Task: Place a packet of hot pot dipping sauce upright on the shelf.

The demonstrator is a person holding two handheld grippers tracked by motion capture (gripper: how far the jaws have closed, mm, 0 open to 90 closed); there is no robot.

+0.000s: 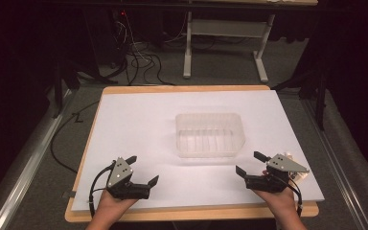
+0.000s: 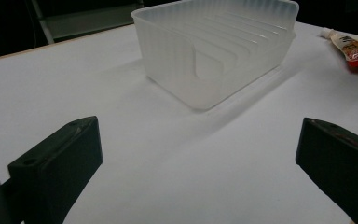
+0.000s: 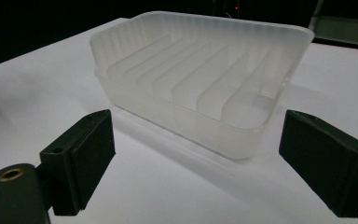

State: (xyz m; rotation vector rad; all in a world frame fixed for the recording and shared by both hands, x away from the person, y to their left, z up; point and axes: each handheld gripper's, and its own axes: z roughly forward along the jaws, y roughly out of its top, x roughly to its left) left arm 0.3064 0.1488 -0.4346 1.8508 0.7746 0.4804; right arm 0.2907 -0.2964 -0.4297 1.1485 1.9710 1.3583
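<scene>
Translucent ribbed plastic bin [image 1: 210,134] sits upright at centre of white tabletop [image 1: 139,120]. Left claw [image 1: 142,170] at near-left edge, jaws wide apart, holding nothing. Right claw [image 1: 251,163] at near-right edge, jaws wide apart, holding nothing. Small red-and-white sauce packet [image 2: 352,46] lies flat on tabletop, just beside right claw.

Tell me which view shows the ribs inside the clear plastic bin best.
The right gripper view: the bin is close and its ribs stand out along the floor and wall. The left gripper view shows them past a curved cutout in the wall. The high view shows them faint and small.
</scene>
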